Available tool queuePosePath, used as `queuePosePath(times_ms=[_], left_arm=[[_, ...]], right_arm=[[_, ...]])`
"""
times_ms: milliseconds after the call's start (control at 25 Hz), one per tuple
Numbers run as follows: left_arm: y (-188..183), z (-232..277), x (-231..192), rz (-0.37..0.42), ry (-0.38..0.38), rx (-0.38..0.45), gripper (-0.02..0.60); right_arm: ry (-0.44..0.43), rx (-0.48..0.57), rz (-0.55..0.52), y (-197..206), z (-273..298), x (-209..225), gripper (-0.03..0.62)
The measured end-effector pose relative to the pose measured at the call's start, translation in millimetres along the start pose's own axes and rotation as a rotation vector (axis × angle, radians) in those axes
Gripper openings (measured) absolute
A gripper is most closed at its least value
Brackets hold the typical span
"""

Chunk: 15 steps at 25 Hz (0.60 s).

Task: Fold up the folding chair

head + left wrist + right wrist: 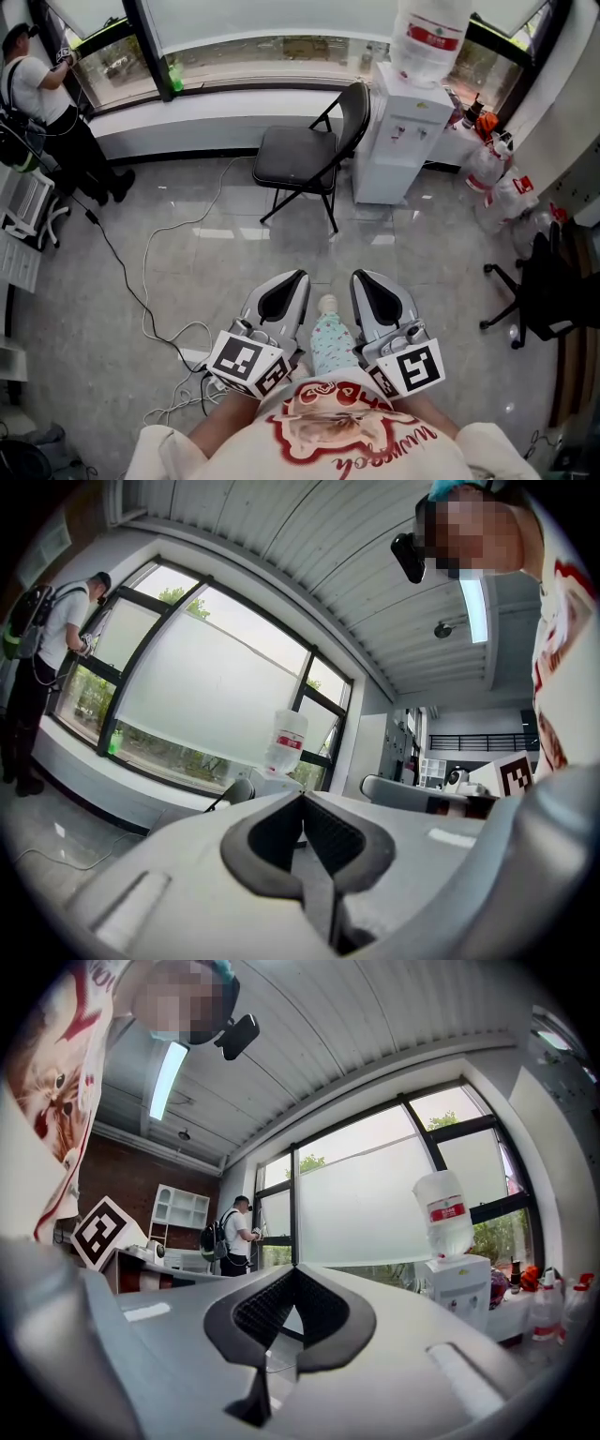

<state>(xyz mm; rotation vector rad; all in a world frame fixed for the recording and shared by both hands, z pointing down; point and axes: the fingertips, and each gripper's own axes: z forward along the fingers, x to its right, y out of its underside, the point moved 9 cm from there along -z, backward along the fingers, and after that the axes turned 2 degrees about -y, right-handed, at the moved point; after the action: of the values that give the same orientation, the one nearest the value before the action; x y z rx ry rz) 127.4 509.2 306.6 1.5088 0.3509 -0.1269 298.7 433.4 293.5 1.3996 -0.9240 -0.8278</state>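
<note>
Folding chair [302,157] stands open by the window, just beside the water dispenser [398,141] and well apart from me, so I hold left claw [292,281] and right claw [367,279] low, both pressed together, empty.

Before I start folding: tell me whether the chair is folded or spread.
Spread: the folding chair stands on its legs, seat flat, backrest up.

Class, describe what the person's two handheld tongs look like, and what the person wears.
The left tongs and right tongs are smooth light-grey shells with dark ribbed pads. Each carries a white cube printed with black square markers. The person wears a white top with red print and pale patterned trousers.
</note>
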Motion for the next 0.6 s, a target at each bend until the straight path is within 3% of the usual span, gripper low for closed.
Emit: queuePosePath(times_ms=[240, 600], left_arm=[[-16.3, 50.5, -34.4, 0.011, -0.043, 0.015, 0.002], [-41.4, 171.2, -77.9, 0.022, -0.058, 0.044, 0.002]], right_arm=[[-0.046, 0.008, -0.003, 1.0, 56.0, 40.1, 0.028], [-0.092, 0.006, 0.013, -5.1, 148.5, 143.8, 0.028]])
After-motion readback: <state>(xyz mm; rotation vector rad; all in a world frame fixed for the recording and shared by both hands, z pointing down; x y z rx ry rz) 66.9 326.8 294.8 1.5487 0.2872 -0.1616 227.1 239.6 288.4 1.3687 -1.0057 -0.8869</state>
